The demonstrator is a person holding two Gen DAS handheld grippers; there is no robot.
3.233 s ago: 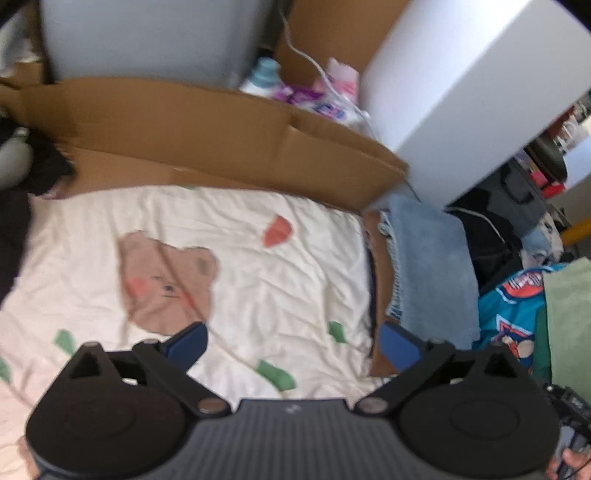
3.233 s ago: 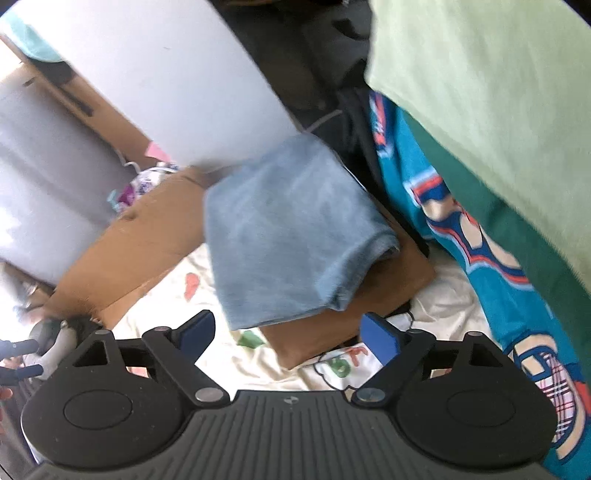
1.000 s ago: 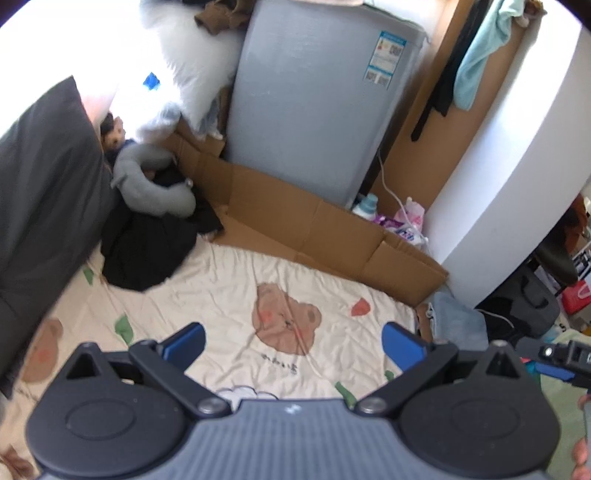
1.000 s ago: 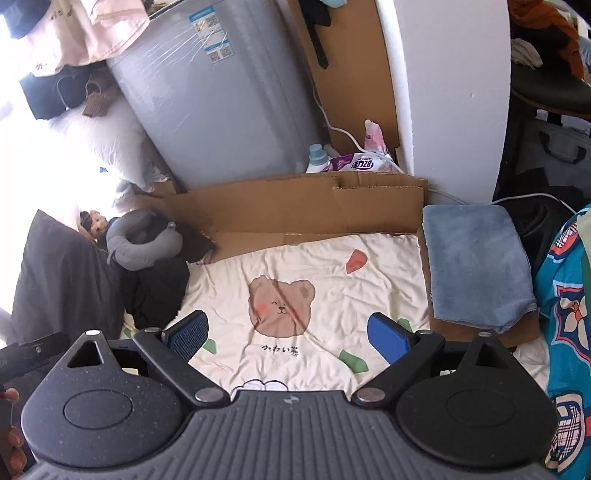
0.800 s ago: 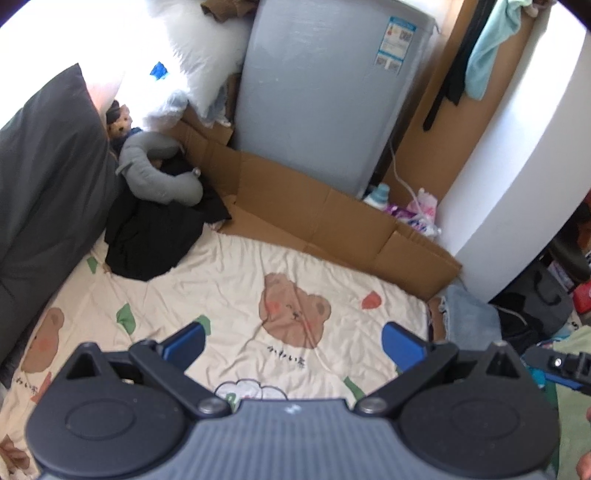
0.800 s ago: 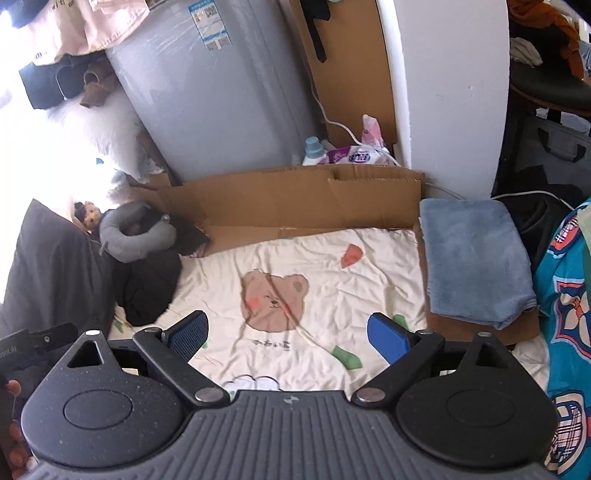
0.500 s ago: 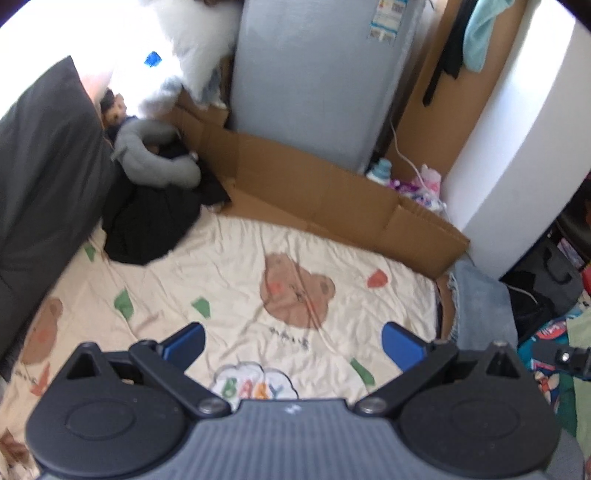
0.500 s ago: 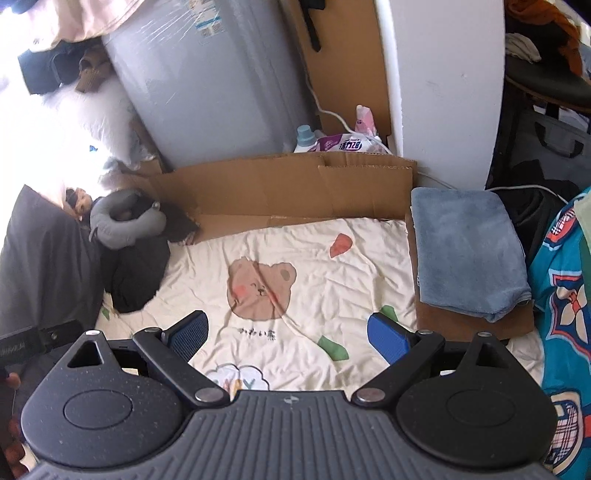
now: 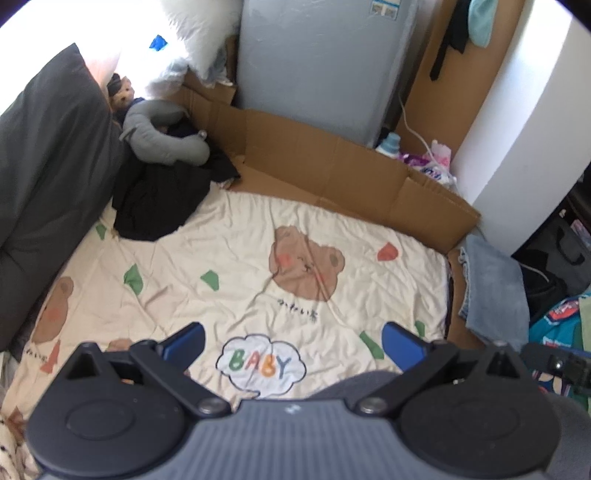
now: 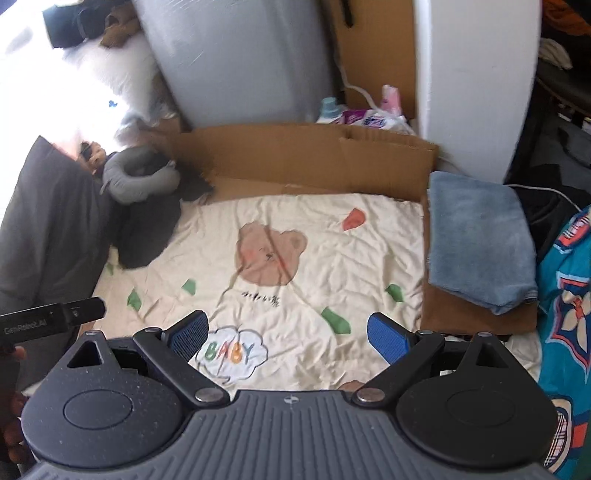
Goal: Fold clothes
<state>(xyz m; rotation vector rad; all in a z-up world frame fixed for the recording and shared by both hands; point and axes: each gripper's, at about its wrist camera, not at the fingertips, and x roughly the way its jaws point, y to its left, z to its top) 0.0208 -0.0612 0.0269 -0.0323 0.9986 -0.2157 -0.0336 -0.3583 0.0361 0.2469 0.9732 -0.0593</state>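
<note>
Two tools gaping, empty; blanket [image 9: 332, 236] print reads "BABY" [image 9: 258, 363].

A cream bear-print bedsheet [image 9: 332, 229] covered the bed, edged at the far side by flattened cardboard [image 9: 325, 162]. Behind it stood a grey fridge [image 9: 317, 62] and a white pillar [image 10: 476, 81]. Bright window light [image 9: 110, 33] washed out the upper left above a dark grey pillow [image 9: 48, 147].

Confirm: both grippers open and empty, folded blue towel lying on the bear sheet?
Not quite. The towel lies on the cardboard beside the sheet, as the right wrist view shows. Both the left gripper and right gripper are open and empty.
</note>
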